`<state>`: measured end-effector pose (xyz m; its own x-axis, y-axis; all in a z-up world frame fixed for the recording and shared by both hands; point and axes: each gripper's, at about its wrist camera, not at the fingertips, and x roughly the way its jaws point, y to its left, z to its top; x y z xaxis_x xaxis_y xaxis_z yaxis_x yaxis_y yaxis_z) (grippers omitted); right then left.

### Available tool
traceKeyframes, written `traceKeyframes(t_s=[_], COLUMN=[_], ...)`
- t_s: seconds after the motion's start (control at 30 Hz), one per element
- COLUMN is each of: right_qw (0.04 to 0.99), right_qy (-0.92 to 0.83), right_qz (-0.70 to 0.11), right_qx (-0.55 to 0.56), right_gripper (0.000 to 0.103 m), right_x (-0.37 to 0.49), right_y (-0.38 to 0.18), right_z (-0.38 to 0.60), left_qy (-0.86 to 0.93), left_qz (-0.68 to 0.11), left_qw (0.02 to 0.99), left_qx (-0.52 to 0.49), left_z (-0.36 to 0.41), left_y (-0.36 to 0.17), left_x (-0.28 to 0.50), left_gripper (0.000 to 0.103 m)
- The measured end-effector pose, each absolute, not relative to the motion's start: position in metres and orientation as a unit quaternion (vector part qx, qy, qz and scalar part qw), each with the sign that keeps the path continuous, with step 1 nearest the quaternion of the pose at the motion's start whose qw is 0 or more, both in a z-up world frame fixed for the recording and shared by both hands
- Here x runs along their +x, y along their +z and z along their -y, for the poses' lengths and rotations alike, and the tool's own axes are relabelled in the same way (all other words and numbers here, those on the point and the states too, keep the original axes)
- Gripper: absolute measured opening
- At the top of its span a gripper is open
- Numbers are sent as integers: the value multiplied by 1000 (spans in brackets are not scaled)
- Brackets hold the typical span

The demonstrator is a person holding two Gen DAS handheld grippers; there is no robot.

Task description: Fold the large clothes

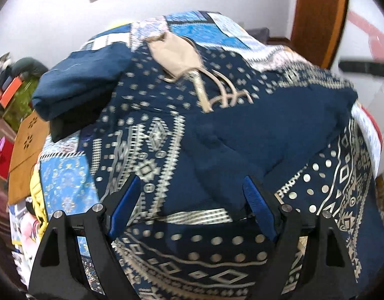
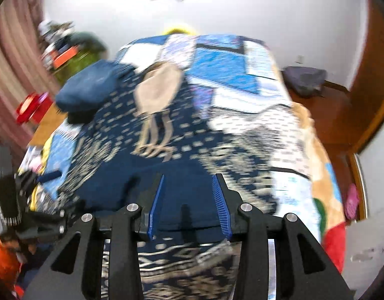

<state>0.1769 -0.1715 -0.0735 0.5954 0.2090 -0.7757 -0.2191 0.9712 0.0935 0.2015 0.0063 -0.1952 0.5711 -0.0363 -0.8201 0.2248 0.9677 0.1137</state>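
A large navy garment (image 1: 167, 115) printed with pale gold patterns lies spread over a bed with a blue patchwork cover (image 1: 66, 180). One part is folded over and shows its plain navy inside (image 1: 267, 125). A beige piece with cords (image 1: 177, 55) lies at the garment's far end. My left gripper (image 1: 192, 195) hangs open above the garment, and a soft ridge of plain navy cloth runs between its blue pads without being pinched. My right gripper (image 2: 188, 200) is open over the plain navy part (image 2: 187, 190), its pads (image 2: 219, 200) apart from the cloth. The right wrist view is blurred.
A folded stack of dark blue clothes (image 1: 79, 82) sits at the bed's far left. An orange-brown board (image 1: 24, 155) and yellow cloth (image 1: 38, 195) lie beside the left edge. A wooden door frame (image 1: 317, 12) stands at right, and a dark cushion (image 2: 304, 80) lies on the floor.
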Motion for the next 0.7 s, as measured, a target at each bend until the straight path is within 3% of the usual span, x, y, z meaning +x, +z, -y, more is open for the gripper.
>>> traceKeyframes(t_s=[0.5,0.7], right_qw=[875,882], right_qy=[49,45], right_qz=[-481,-467], right_qx=[34,49], right_gripper=[36,43], right_x=[194,188], right_y=[-124,-129], right_z=[231,237], left_qy=[-92,-90], left_qz=[-464,-473], left_qw=[874,866], left_qx=[110,136], left_z=[13,23], left_y=[-195,-206], left_x=[206,203], left_gripper=[83,83])
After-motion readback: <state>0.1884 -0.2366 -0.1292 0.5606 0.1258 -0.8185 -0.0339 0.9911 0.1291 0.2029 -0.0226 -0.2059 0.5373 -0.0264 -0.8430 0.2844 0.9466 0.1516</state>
